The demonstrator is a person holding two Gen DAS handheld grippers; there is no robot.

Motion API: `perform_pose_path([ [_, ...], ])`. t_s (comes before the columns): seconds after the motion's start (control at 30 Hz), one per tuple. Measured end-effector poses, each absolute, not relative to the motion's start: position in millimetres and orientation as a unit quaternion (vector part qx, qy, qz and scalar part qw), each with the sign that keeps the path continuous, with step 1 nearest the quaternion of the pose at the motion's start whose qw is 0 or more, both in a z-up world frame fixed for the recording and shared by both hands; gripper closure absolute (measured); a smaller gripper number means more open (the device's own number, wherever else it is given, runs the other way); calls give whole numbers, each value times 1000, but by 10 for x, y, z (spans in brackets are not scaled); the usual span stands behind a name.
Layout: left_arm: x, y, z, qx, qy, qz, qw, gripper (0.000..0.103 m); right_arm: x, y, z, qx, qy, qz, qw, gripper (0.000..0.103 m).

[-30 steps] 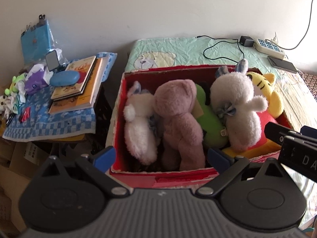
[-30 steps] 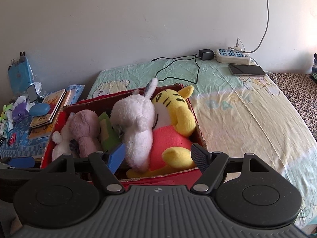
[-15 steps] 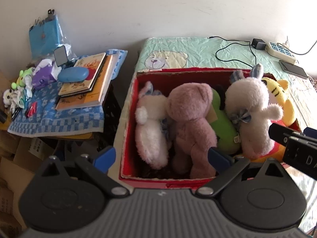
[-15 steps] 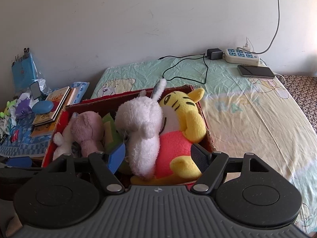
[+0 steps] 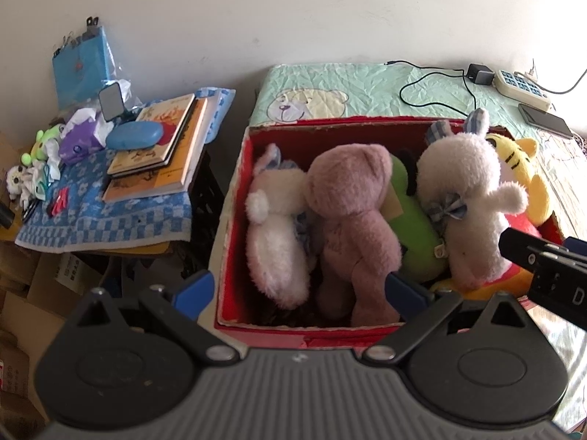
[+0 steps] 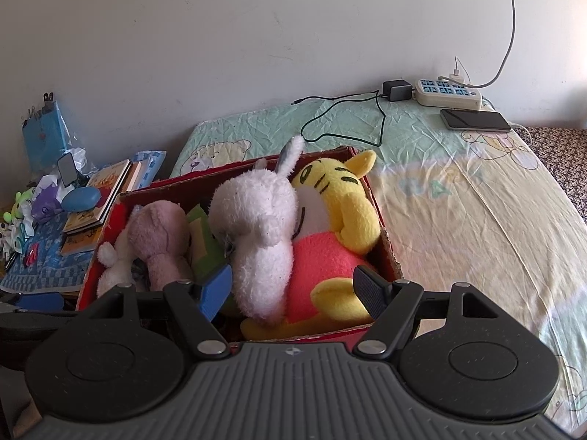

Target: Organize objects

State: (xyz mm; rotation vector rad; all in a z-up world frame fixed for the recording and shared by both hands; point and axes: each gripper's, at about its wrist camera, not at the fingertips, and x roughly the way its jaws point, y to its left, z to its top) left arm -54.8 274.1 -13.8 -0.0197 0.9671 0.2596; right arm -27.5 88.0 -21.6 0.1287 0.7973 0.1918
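Note:
A red cardboard box (image 5: 234,198) stands on the bed's near corner, packed with plush toys: a white rabbit (image 5: 275,245), a pink bear (image 5: 352,220), a green toy (image 5: 411,220), a second white rabbit (image 5: 466,198) and a yellow tiger (image 5: 524,168). The box (image 6: 385,227), the white rabbit (image 6: 256,227) and the tiger (image 6: 341,205) also show in the right wrist view. My left gripper (image 5: 297,289) is open and empty above the box's near wall. My right gripper (image 6: 293,289) is open and empty above the box's near right corner.
A side table with a blue checked cloth (image 5: 110,216) carries stacked books (image 5: 161,146), a blue case (image 5: 134,135) and small toys. On the bed (image 6: 458,201) lie a power strip (image 6: 445,91), a phone (image 6: 475,119) and a black cable (image 6: 345,117). Cardboard boxes (image 5: 36,278) sit below the table.
Both grippers have drifted back and to the left, so the box sits further right in the views. The toys and the box have not moved. Both jaws stay open.

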Motion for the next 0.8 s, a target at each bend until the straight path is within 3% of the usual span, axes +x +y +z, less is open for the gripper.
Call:
perform_pose_path([
  [0.8, -599, 2781, -195, -17, 465, 119, 877, 3, -287, 912, -226, 55, 379, 90, 919, 27],
])
